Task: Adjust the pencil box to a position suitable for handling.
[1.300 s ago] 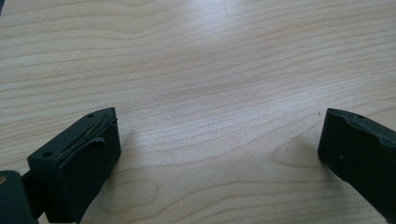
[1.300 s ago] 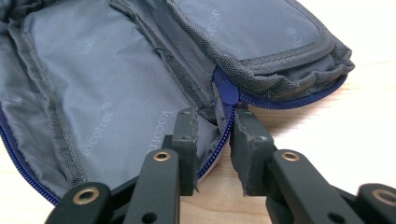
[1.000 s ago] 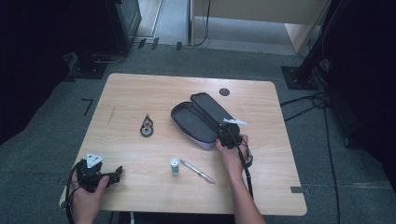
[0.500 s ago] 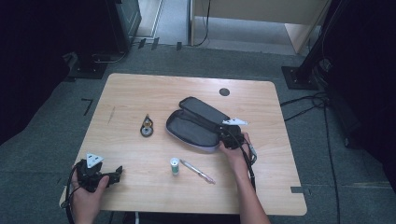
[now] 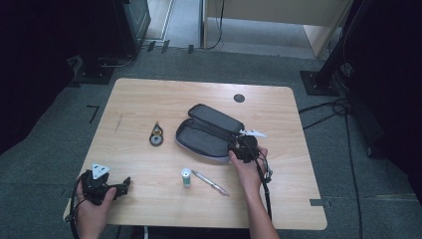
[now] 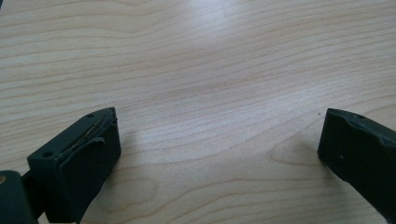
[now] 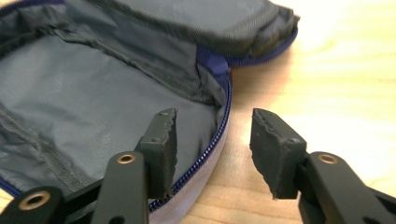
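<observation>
A dark grey zip case (image 5: pixel 206 133) lies open near the table's middle, its lid folded back. My right gripper (image 5: pixel 241 149) is at the case's near right end. In the right gripper view the case (image 7: pixel 93 98) shows its grey lining and blue zipper. My right gripper (image 7: pixel 214 140) is open and straddles the rim, one jaw inside the case and the other outside over the wood, neither pressing on it. My left gripper (image 5: pixel 112 188) rests at the front left of the table. In its own view my left gripper (image 6: pixel 219 135) is open wide over bare wood.
A silver pen (image 5: pixel 210 182) and a small green-capped tube (image 5: pixel 186 177) lie in front of the case. A small round dark object (image 5: pixel 156 137) sits to the case's left. A black grommet (image 5: pixel 239 98) marks the far side of the wooden table (image 5: pixel 149 99). Cables trail on the floor at right.
The open case has shifted a little to the left and toward the front, with my right gripper at its end. My left gripper has stayed put.
</observation>
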Demonstrator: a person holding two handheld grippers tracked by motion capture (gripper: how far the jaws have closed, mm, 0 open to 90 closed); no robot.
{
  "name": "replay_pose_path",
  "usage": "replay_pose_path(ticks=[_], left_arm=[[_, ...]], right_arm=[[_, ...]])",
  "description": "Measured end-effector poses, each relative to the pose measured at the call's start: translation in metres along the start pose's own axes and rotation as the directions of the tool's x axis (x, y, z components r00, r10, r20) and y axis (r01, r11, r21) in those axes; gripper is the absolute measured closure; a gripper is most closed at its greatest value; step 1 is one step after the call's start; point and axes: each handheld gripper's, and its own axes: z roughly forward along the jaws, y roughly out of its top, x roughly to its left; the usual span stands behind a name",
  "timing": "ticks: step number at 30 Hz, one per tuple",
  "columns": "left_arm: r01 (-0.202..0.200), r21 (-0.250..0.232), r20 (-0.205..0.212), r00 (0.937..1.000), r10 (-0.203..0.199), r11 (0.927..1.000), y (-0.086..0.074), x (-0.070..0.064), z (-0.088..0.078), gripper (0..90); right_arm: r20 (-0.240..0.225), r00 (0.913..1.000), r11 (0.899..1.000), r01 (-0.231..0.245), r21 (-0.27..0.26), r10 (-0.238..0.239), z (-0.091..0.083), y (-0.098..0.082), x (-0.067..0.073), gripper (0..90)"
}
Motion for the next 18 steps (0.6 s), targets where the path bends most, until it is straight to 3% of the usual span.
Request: replay_pose_path(ticks=[2, 6, 8, 11, 14, 18], left_arm=[[0.001, 0.000, 0.000, 1.0000, -0.001, 1.0000, 0.000, 0.000, 0.000, 0.0], [0.000, 0.000, 0.000, 1.0000, 0.000, 1.0000, 0.000, 0.000, 0.000, 0.0], [0.000, 0.000, 0.000, 1.0000, 0.000, 1.0000, 0.000, 0.000, 0.000, 0.0], [0.000, 0.000, 0.000, 1.0000, 0.000, 1.0000, 0.000, 0.000, 0.000, 0.0], [0.000, 0.000, 0.000, 1.0000, 0.000, 1.0000, 0.000, 0.000, 0.000, 0.0], [0.001, 0.000, 0.000, 1.0000, -0.001, 1.0000, 0.000, 0.000, 0.000, 0.0]], right_arm=[[-0.005, 0.9999, 1.000, -0.012, 0.008, 0.012, 0.002, 0.000, 0.000, 53.7], [-0.014, 0.9996, 0.999, -0.024, 0.021, 0.024, 0.010, -0.001, -0.003, 71.8], [-0.002, 0.9998, 1.000, -0.020, 0.013, 0.020, 0.012, 0.001, -0.005, 76.0], [0.038, 0.9985, 0.999, 0.040, -0.009, -0.039, 0.016, 0.002, -0.006, 81.6], [0.032, 0.9929, 0.993, 0.116, -0.026, -0.115, 0.020, 0.003, -0.008, 85.2], [0.008, 0.9941, 0.993, 0.108, -0.043, -0.108, 0.022, 0.005, -0.013, 85.3]])
